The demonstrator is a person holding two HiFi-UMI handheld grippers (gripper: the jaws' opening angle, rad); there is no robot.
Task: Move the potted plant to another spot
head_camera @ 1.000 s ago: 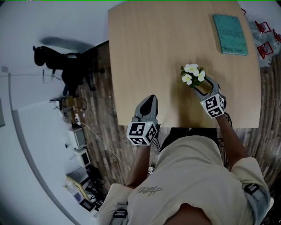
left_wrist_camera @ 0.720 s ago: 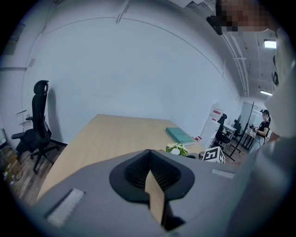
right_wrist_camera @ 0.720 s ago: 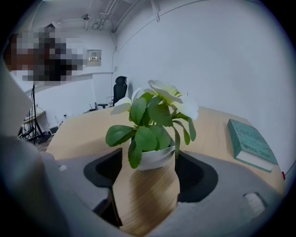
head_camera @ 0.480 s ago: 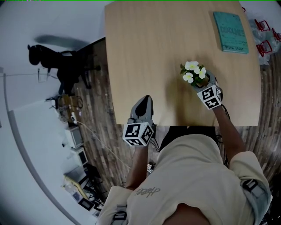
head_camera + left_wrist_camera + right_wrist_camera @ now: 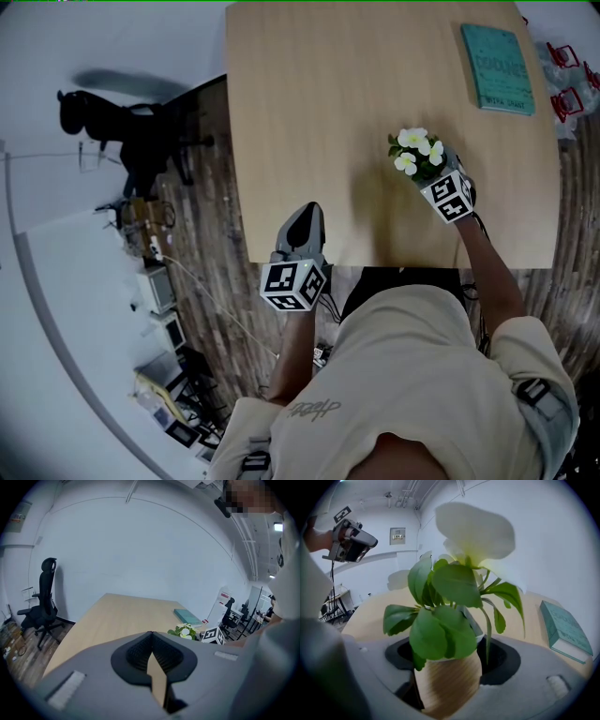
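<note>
The potted plant (image 5: 415, 153), white flowers over green leaves in a tan ribbed pot (image 5: 447, 681), stands near the front right of the wooden table (image 5: 328, 112). My right gripper (image 5: 429, 174) reaches around it from the near side. In the right gripper view the pot fills the space between the jaws, with a dark gap on each side. Those jaws have just been closing a little with the pot between them. My left gripper (image 5: 305, 214) hovers shut and empty over the table's front edge, well left of the plant (image 5: 183, 631).
A teal book (image 5: 497, 68) lies at the table's far right corner. A black office chair (image 5: 122, 131) stands on the floor to the left. Red-and-white items (image 5: 567, 84) sit off the right edge. Bare tabletop stretches left of and beyond the plant.
My right gripper has slid forward onto the plant, so the pot now sits deeper between its jaws. The left gripper has barely shifted.
</note>
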